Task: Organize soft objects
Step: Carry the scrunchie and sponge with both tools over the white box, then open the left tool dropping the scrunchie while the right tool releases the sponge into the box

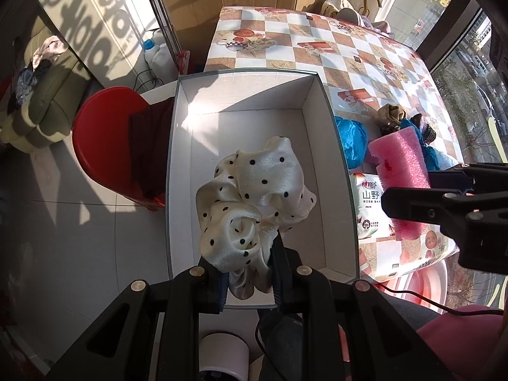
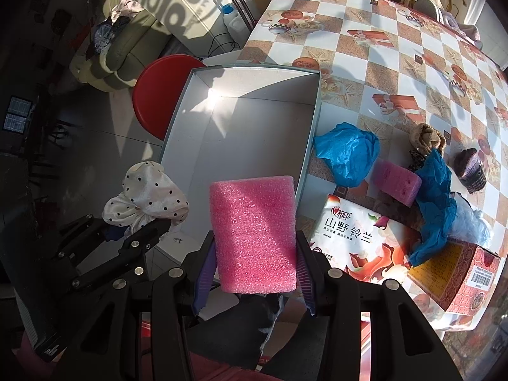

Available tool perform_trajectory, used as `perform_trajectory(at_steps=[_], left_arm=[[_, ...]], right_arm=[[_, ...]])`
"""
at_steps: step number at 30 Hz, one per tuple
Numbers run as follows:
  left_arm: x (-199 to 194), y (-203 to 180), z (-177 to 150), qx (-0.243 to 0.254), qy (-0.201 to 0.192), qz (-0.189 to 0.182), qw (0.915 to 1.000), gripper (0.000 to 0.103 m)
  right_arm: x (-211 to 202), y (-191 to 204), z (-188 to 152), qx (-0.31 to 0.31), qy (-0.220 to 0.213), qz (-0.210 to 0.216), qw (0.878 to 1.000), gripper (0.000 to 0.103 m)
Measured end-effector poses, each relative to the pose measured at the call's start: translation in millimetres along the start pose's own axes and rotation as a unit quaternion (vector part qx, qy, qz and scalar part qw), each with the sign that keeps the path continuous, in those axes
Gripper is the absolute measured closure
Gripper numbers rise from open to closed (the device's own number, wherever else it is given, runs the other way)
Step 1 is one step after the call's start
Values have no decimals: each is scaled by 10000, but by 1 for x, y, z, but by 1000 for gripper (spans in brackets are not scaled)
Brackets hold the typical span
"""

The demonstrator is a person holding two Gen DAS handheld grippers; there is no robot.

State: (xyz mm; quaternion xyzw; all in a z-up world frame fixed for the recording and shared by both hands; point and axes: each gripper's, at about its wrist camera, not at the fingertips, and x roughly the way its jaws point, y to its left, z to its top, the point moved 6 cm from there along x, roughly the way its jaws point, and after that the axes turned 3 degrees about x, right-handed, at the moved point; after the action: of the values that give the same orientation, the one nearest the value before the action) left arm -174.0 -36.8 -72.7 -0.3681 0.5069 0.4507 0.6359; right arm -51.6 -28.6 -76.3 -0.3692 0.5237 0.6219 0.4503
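Note:
My left gripper (image 1: 249,270) is shut on a white polka-dot satin cloth (image 1: 254,197) and holds it above the near end of an open white box (image 1: 317,146). It also shows in the right wrist view (image 2: 149,222) with the cloth (image 2: 146,193). My right gripper (image 2: 255,266) is shut on a pink foam block (image 2: 254,231), held near the box's (image 2: 187,108) near right corner. In the left wrist view the block (image 1: 403,165) and right gripper (image 1: 412,197) sit to the right of the box. The box holds nothing that I can see.
On the checked tablecloth (image 2: 381,73) lie blue crumpled cloths (image 2: 349,155), a pink sponge (image 2: 397,184), brown knit items (image 2: 425,139), a tissue pack (image 2: 355,244) and a red carton (image 2: 460,279). A red stool (image 1: 104,136) stands left of the box.

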Motion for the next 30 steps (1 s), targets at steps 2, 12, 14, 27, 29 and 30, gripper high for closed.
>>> perform_trajectory(at_steps=[2,12,14,27,29,30], left_arm=[[2,1,-2,-10,44,-1,10000,78],[11,7,-13,-43,249,29,9997,77],[12,7,-14,-43,284,37,9996,77],[18,7,-17,-6,401,71,9992,74],[18,6,-16,10,392,89,9992,69],[18,6,-16,20,391,96,9992,65]], right_arm=[[1,3,-1,-37,26,4,10000,56],[12,18,-6,-261,226,59,9994,56],[14,21,-8,-297,253,69,9992,56],[24,27,-10,-391,414,158,9982,55],[24,28,-10,-412,428,158,9981,55],[24,28,-10,-411,431,161,9981,55]])
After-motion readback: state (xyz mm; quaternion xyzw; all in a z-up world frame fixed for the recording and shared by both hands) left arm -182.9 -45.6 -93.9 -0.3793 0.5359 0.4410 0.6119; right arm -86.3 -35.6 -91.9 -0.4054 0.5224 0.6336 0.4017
